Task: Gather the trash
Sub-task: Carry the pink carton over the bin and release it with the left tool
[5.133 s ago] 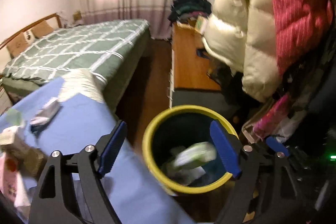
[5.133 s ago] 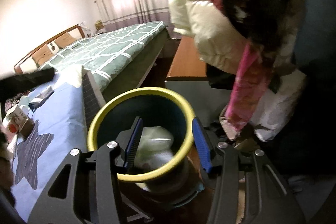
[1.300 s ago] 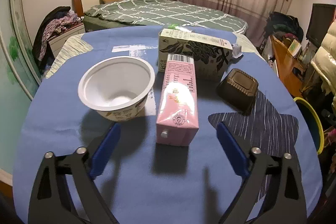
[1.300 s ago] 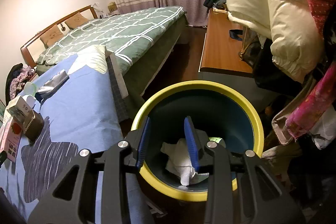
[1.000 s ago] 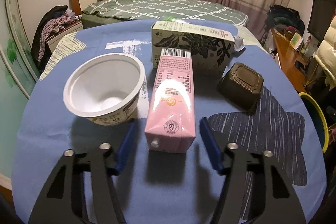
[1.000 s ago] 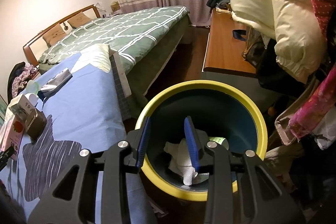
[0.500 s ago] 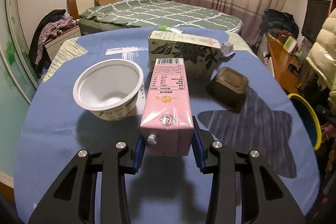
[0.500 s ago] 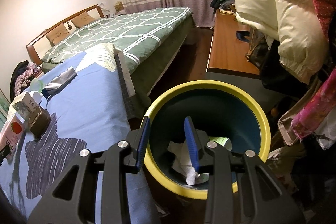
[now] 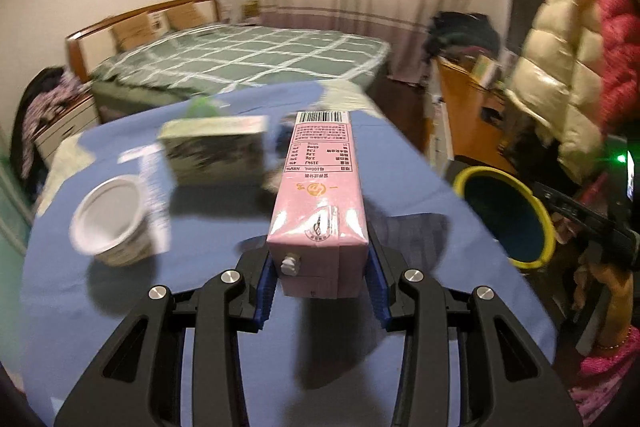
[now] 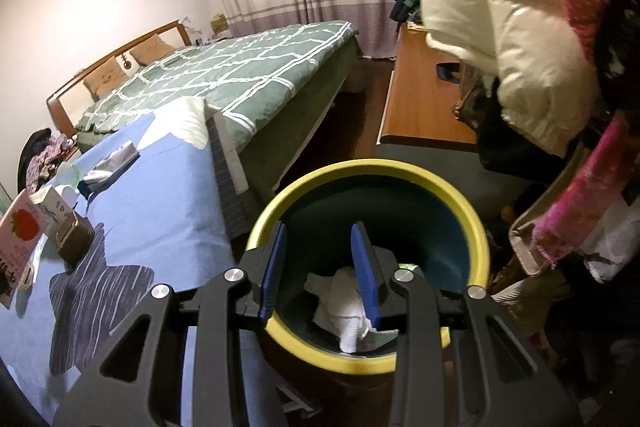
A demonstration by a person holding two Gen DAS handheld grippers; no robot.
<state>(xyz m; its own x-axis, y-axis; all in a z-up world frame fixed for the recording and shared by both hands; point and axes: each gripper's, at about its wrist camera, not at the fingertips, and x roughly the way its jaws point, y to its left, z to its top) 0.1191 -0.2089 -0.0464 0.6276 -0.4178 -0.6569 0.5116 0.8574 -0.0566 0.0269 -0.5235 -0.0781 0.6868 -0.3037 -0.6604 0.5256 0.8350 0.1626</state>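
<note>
My left gripper [image 9: 320,287] is shut on a pink drink carton [image 9: 320,199] and holds it lifted above the blue table [image 9: 200,327]. The carton also shows at the left edge of the right wrist view [image 10: 18,243]. The yellow-rimmed bin [image 9: 506,217] stands to the right, off the table's edge. My right gripper [image 10: 318,267] hovers over the bin's rim [image 10: 476,227], its jaws partly open and empty. Crumpled white paper [image 10: 344,303] lies inside the bin.
On the table stand a white bowl [image 9: 108,221], a patterned box [image 9: 216,151] and a dark brown tub [image 10: 74,235]; a silver wrapper [image 10: 112,163] lies farther back. A green bed [image 10: 240,75], a wooden desk [image 10: 424,103] and hanging jackets [image 10: 520,47] surround the bin.
My left gripper closed on the pink carton, lifted it off the table and swung right toward the bin. The right gripper has stayed over the bin.
</note>
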